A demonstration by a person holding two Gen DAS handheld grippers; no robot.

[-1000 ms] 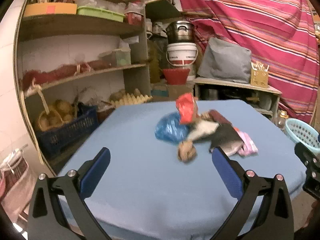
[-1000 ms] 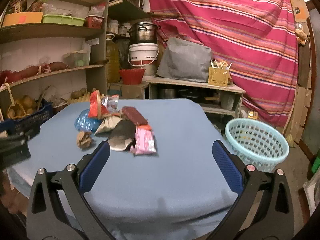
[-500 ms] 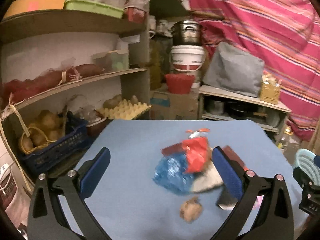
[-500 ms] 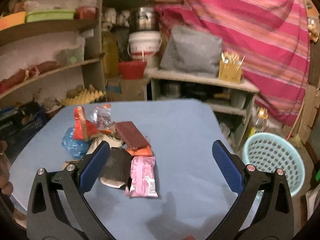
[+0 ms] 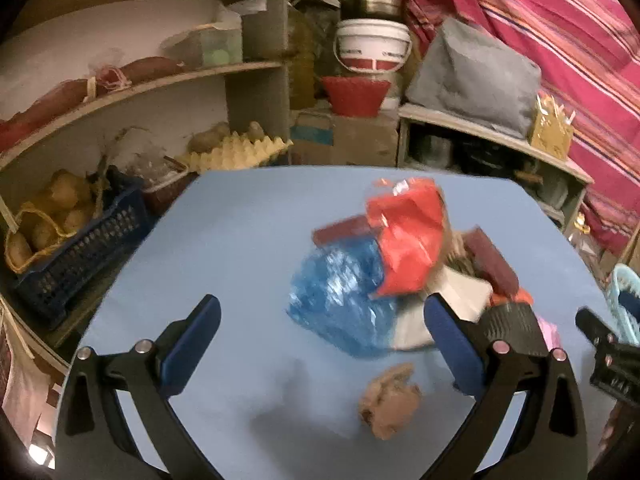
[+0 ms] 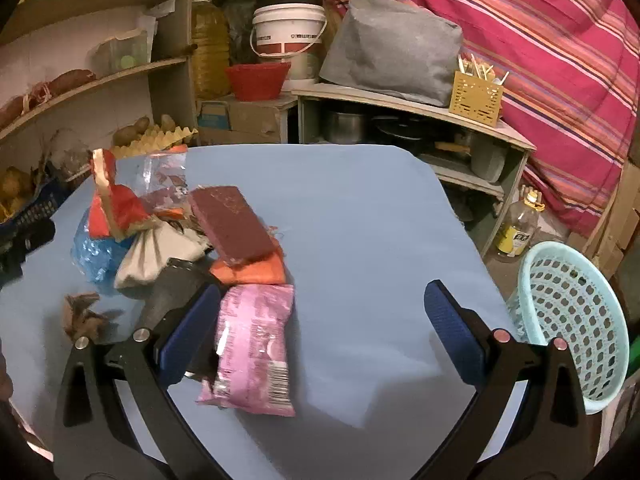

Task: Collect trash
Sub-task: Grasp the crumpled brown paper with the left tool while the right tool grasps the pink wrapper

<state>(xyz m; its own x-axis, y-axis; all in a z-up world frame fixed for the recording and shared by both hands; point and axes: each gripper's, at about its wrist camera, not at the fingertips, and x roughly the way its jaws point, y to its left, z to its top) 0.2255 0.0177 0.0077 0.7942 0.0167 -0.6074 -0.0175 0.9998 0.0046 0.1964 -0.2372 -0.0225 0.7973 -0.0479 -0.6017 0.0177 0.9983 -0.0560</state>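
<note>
A heap of trash lies on the blue table point(image 6: 360, 216): a pink wrapper point(image 6: 252, 340), a maroon packet point(image 6: 232, 224) on an orange one point(image 6: 248, 272), a dark pouch point(image 6: 172, 292), a white bag point(image 6: 156, 256), a blue plastic bag point(image 5: 340, 300), a red wrapper point(image 5: 408, 240) and a brown crumpled ball point(image 5: 390, 402). My left gripper point(image 5: 320, 348) hangs open over the blue bag and the brown ball. My right gripper point(image 6: 320, 332) is open, its left finger point(image 6: 188, 340) beside the pink wrapper. A pale blue basket point(image 6: 572, 320) stands off the table's right edge.
Shelves point(image 5: 140, 88) with potatoes in a dark blue crate point(image 5: 76, 248) and egg trays point(image 5: 236, 152) stand left of the table. Behind are a white bucket point(image 6: 288, 36), a red bowl point(image 6: 256, 80), a grey covered bundle point(image 6: 392, 56) and a striped cloth point(image 6: 560, 60).
Both grippers have moved forward and down toward the trash heap, which now looks larger in both views. Both remain open with nothing held.
</note>
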